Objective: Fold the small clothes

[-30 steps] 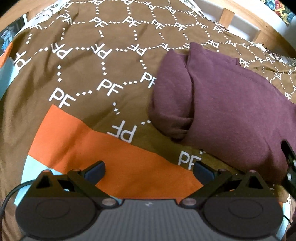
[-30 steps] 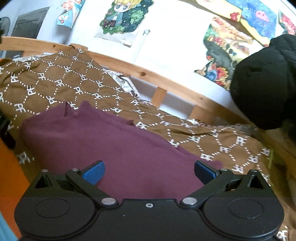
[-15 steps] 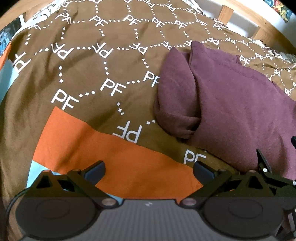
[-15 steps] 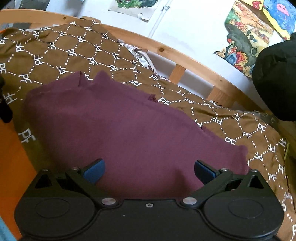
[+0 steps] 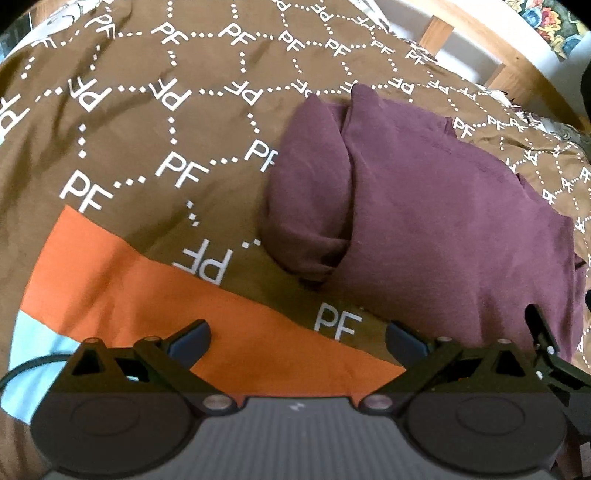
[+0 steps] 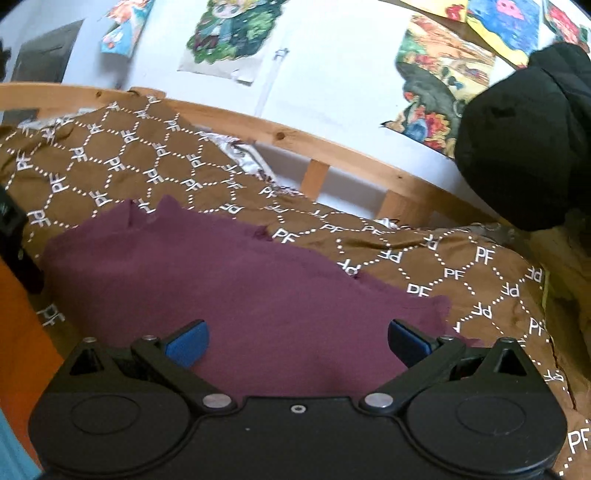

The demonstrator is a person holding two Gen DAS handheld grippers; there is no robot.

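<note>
A maroon garment (image 5: 436,221) of soft, matt, slightly fuzzy cloth fills centre right; beneath it, a brown bedspread (image 5: 155,122) of smooth, matt printed cloth; in the right wrist view, a bare, knotty wooden bed rail (image 6: 325,147) crosses mid-frame; paper posters (image 6: 225,33) at top; gripper fingers (image 6: 186,341) of matt black plastic with blue pads.
</note>
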